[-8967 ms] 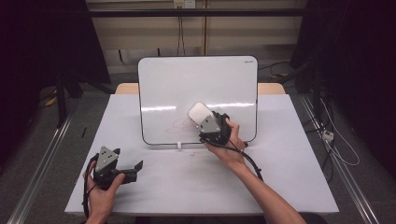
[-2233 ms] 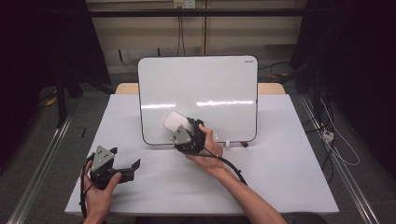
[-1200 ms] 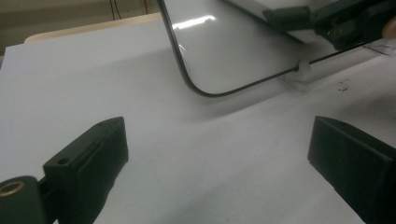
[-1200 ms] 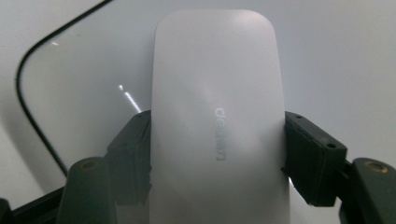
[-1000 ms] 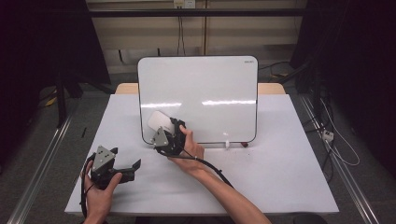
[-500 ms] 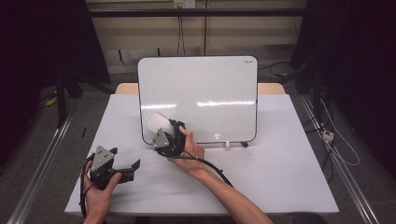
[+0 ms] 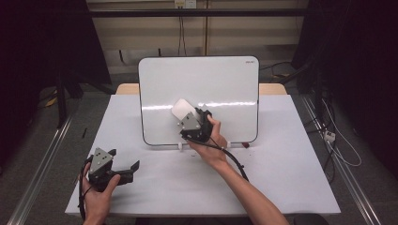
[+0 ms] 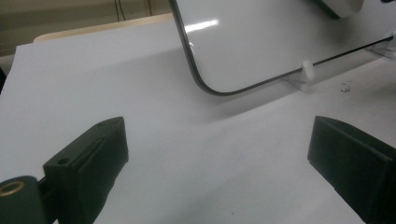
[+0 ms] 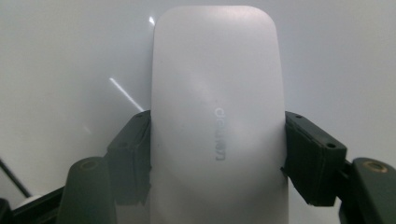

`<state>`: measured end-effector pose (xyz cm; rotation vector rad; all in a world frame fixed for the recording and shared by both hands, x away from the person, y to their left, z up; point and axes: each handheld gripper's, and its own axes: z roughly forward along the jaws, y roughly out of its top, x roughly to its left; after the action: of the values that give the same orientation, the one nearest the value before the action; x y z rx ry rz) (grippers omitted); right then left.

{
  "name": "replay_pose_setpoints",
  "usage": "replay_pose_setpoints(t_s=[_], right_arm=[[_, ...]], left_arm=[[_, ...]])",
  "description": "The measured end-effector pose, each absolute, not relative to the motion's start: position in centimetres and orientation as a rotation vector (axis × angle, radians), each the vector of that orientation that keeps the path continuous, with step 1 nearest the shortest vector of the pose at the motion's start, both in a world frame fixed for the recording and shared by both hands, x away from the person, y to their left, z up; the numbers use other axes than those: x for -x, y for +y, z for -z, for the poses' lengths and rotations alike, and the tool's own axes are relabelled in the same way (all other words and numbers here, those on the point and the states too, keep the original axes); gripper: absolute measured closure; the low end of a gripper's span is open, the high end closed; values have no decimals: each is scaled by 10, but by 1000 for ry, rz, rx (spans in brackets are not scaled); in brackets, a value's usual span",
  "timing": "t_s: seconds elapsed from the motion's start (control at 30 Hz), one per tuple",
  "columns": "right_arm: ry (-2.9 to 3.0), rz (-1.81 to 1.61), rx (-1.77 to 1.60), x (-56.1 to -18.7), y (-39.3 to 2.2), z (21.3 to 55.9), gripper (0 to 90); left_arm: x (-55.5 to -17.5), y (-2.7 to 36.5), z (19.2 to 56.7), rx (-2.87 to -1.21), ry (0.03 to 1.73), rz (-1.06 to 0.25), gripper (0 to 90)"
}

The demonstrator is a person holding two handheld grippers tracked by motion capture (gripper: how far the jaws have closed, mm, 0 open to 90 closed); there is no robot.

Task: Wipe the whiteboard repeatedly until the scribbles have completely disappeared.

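White eraser held flat against the upright whiteboard, lower left of centre.

Right gripper: jaws pinching the eraser across its two long sides; long axis runs straight out along the jaws, rounded far end pointing up and to the left across the board in the high view. Left gripper: resting on the table near its front left corner, well apart from the board, jaws spread wide with nothing between them.

L gripper open, R gripper clamped
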<state>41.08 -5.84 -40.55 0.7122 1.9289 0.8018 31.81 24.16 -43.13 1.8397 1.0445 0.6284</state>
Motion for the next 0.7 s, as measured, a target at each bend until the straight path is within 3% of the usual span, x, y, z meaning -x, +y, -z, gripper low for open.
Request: replay_pose_setpoints(t_s=[0.7], right_arm=[[1958, -1020, -831, -409, -94, 384, 317]], left_arm=[[-317, 244, 434, -1845, 1063, -620, 49]])
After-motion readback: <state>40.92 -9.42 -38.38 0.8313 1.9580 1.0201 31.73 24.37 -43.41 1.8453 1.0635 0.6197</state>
